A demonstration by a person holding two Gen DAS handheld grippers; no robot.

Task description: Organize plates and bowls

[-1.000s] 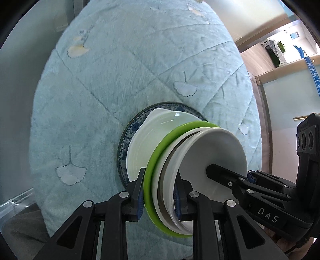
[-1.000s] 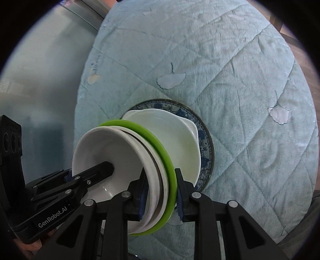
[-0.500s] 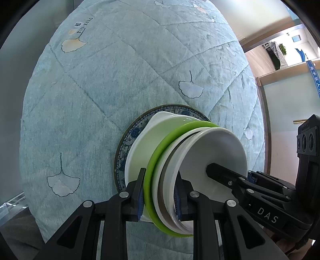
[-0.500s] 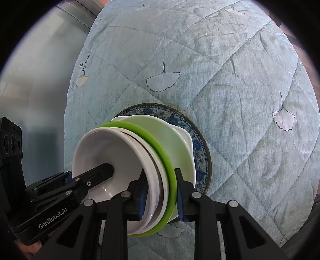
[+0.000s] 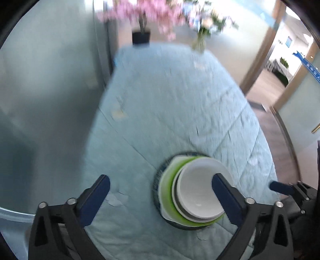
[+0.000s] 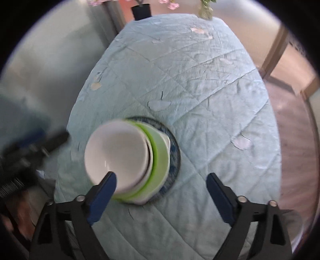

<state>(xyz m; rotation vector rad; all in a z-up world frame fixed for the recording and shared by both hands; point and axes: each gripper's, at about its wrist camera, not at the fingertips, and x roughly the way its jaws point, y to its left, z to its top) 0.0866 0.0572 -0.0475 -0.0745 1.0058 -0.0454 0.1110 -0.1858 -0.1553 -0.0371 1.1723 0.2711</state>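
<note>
Both tools (image 5: 161, 197) (image 6: 161, 197) just apart, off one bowl stack (image 5: 198, 194) on one plate (image 6: 176, 154).

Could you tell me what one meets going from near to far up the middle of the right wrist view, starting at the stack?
White bowl atop the stack → blue patterned plate beneath it → quilted blue cloth → black flower pot at the far edge.

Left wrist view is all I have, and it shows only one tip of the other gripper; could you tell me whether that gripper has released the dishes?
Observer: Yes. The right gripper has just been opening; its jaws stand wide, with the stack below them, unpinched.
Operator: Thank you. How does the stack's right side look?
Observer: A corner of the pale dish pokes out past the green plate, over the blue-patterned plate.
</note>
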